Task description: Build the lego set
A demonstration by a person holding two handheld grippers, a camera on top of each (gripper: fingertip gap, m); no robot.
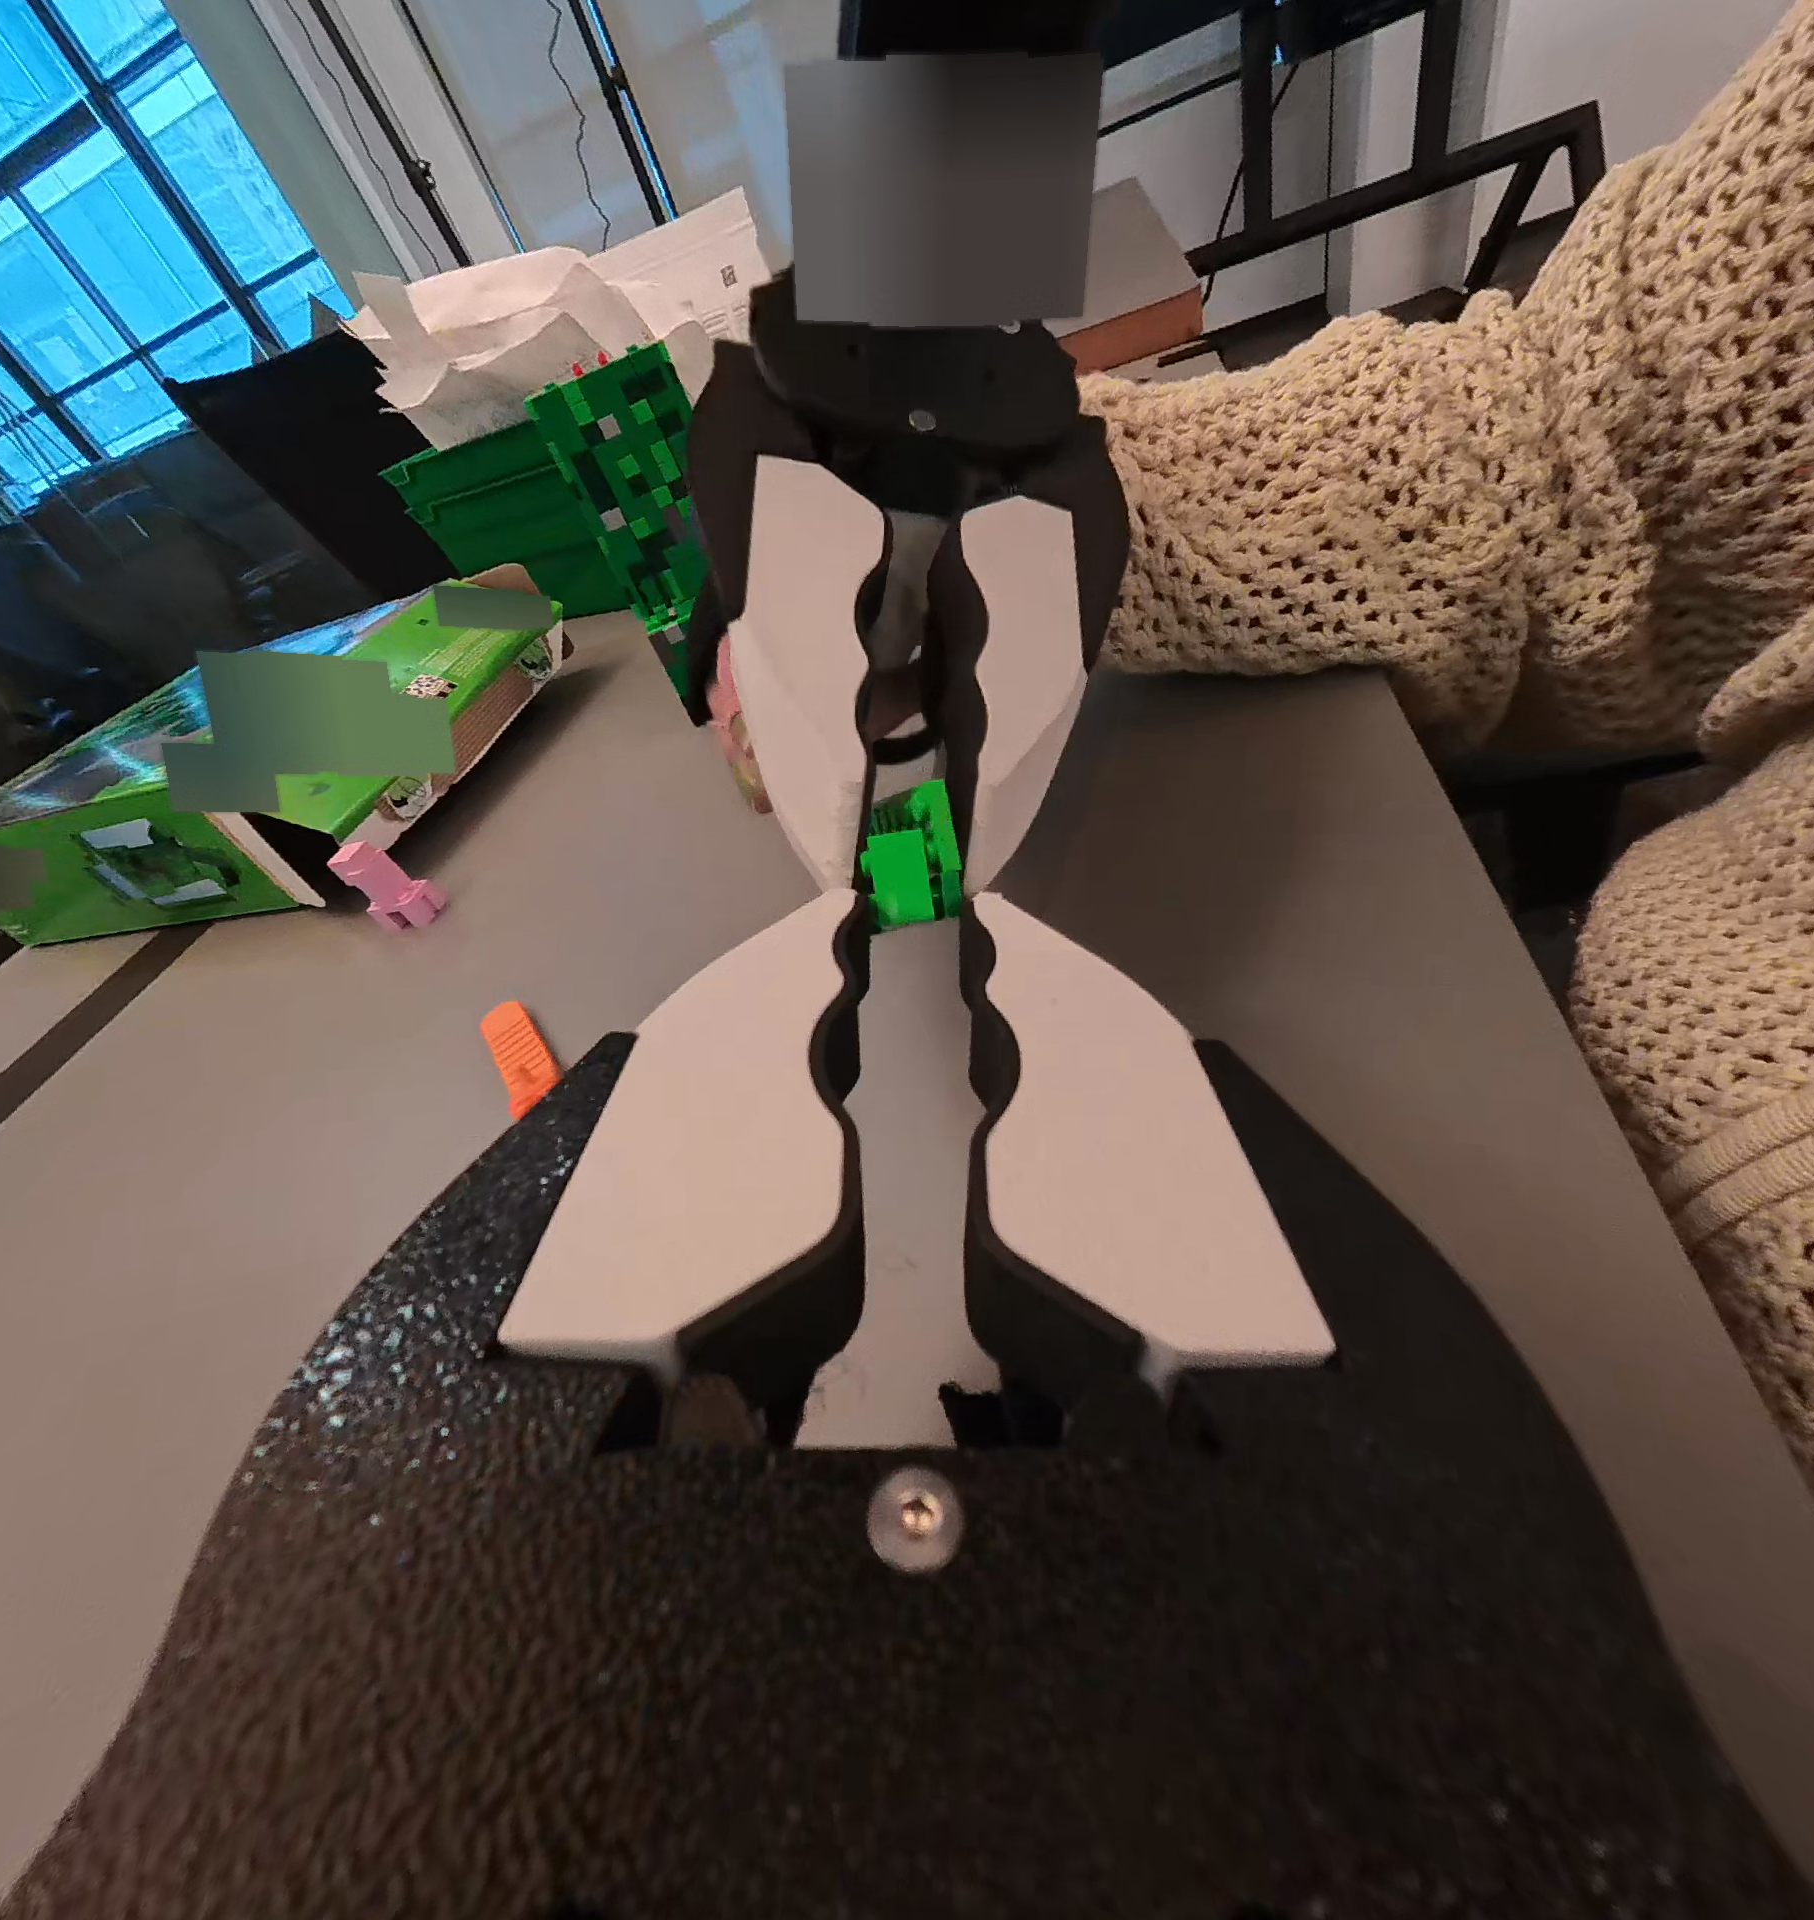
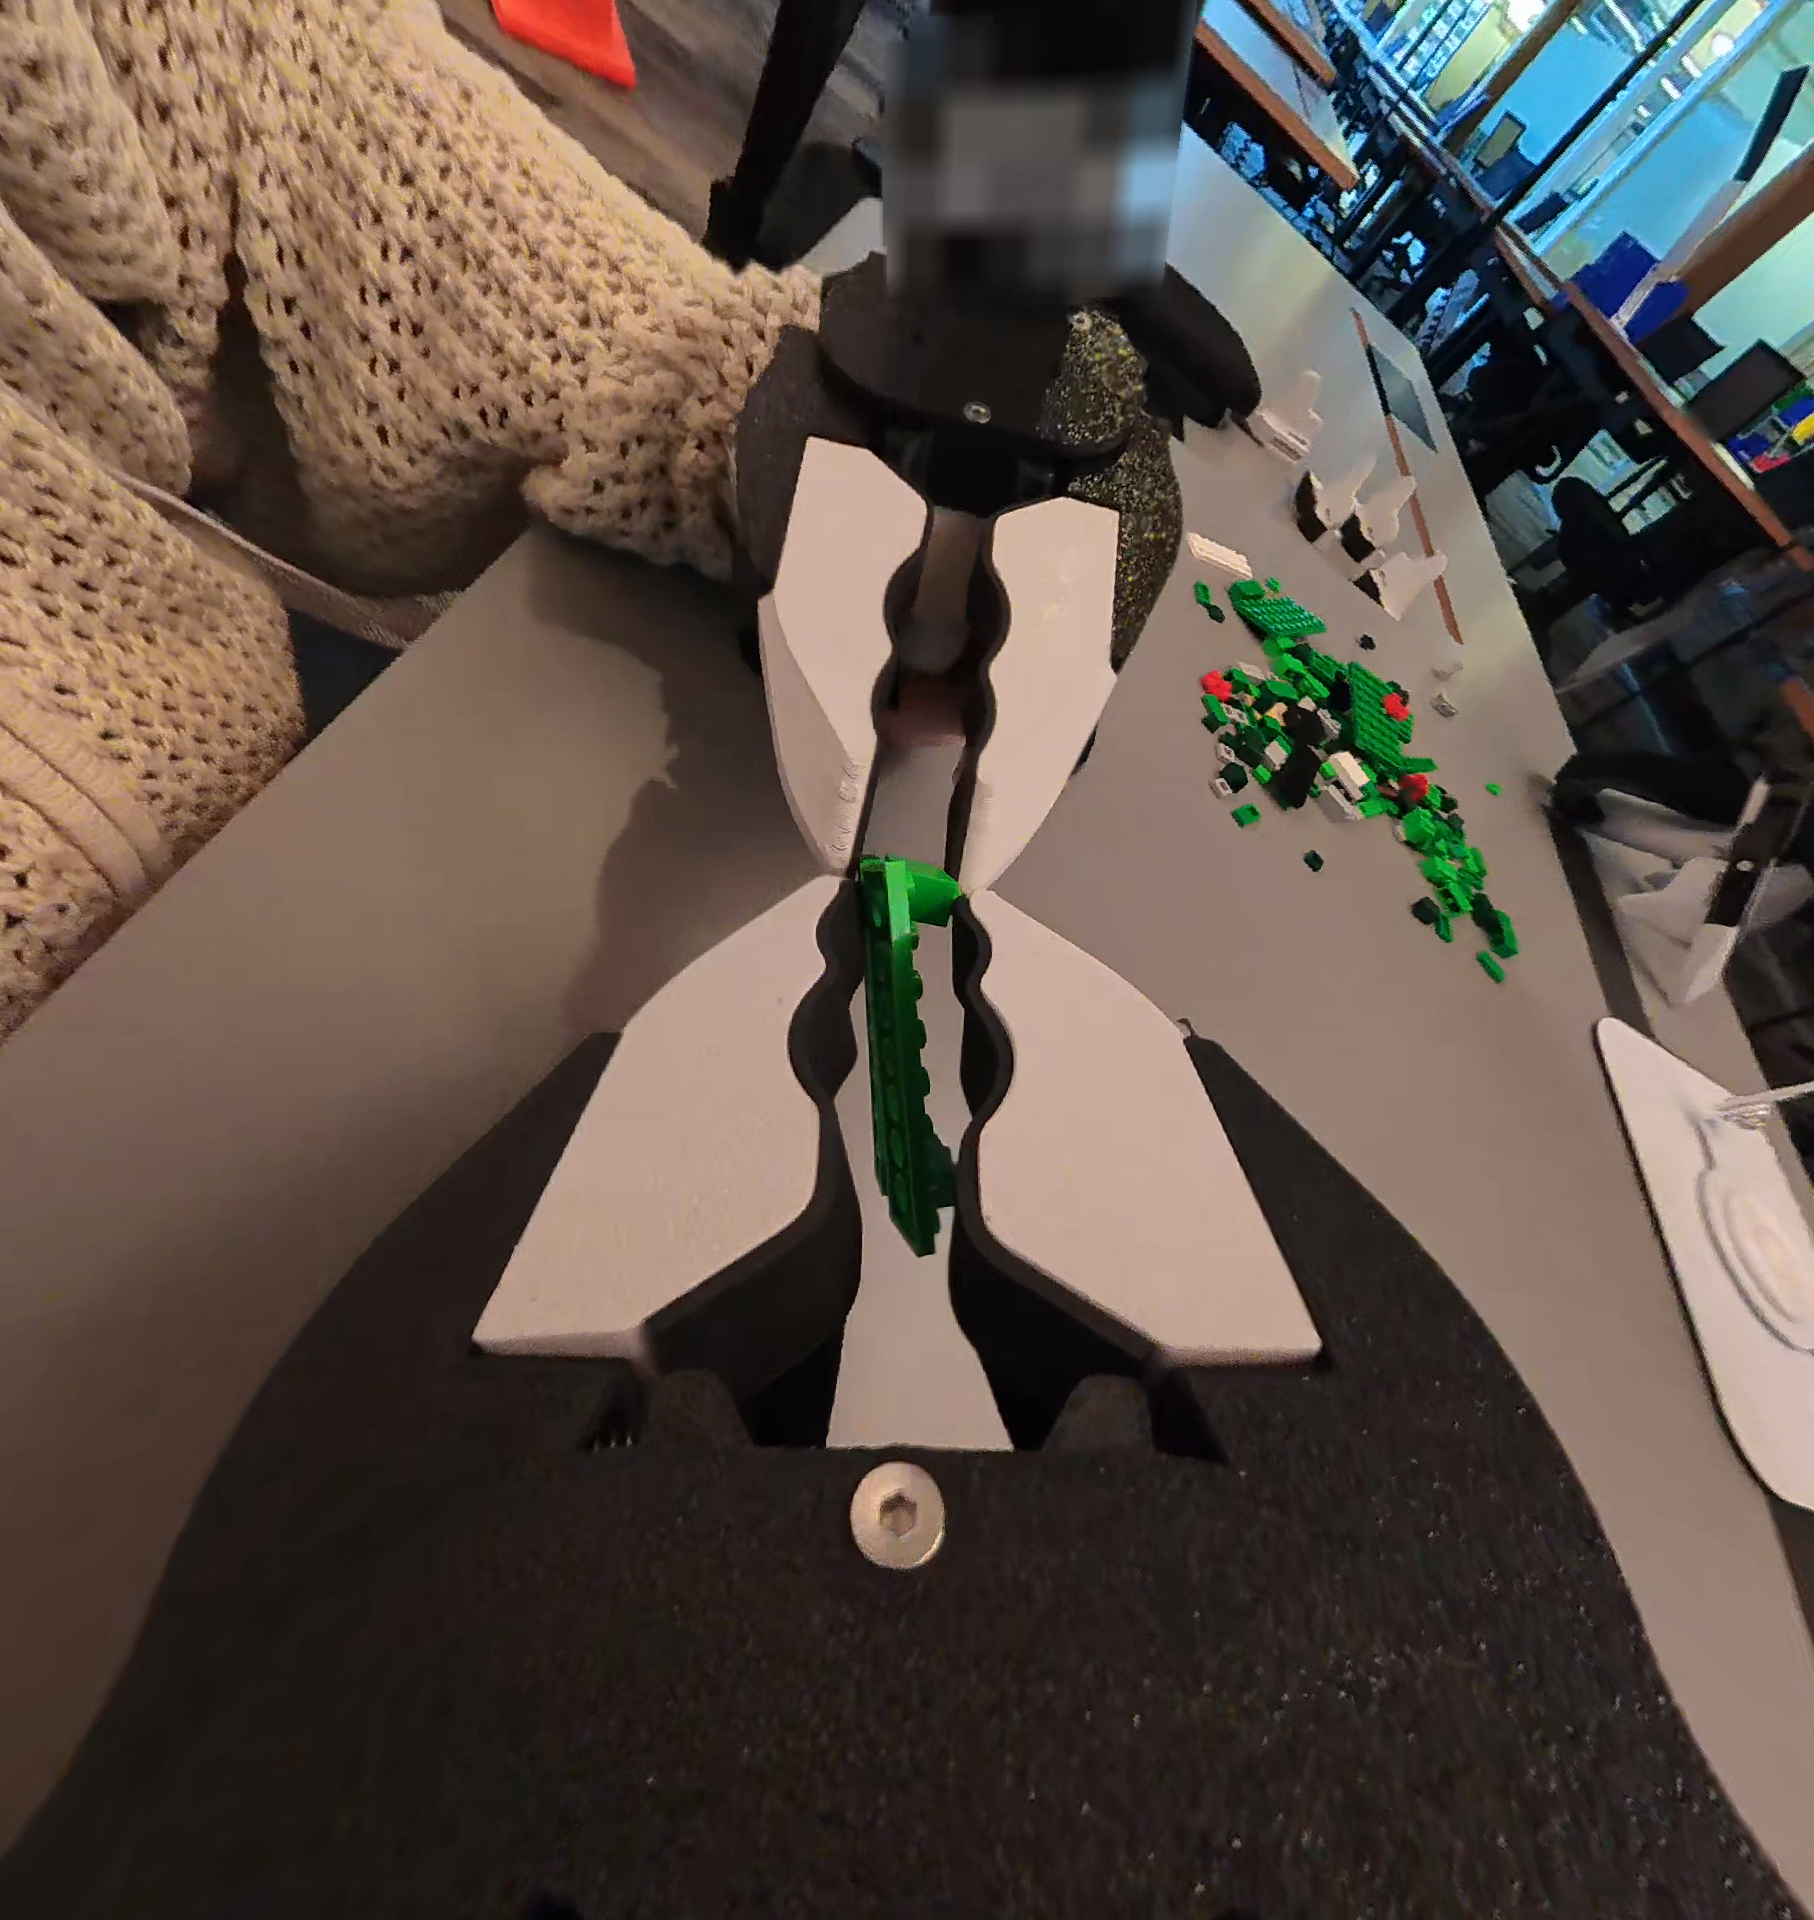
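My right gripper is shut on a long green plate, which stands on edge between its fingers. My left gripper faces it tip to tip and is closed on a small bright green brick at the plate's far end. That brick also shows in the right wrist view, at the tips of the left gripper. In the left wrist view the right gripper points back at me. Both hold their pieces above the grey table.
A tall green pixel-pattern model, a green bin, the green set box, a pink figure and an orange brick separator lie to the left. A pile of loose bricks lies right. Knit sleeves flank the table edge. The grippers are tip to tip, or close to it.
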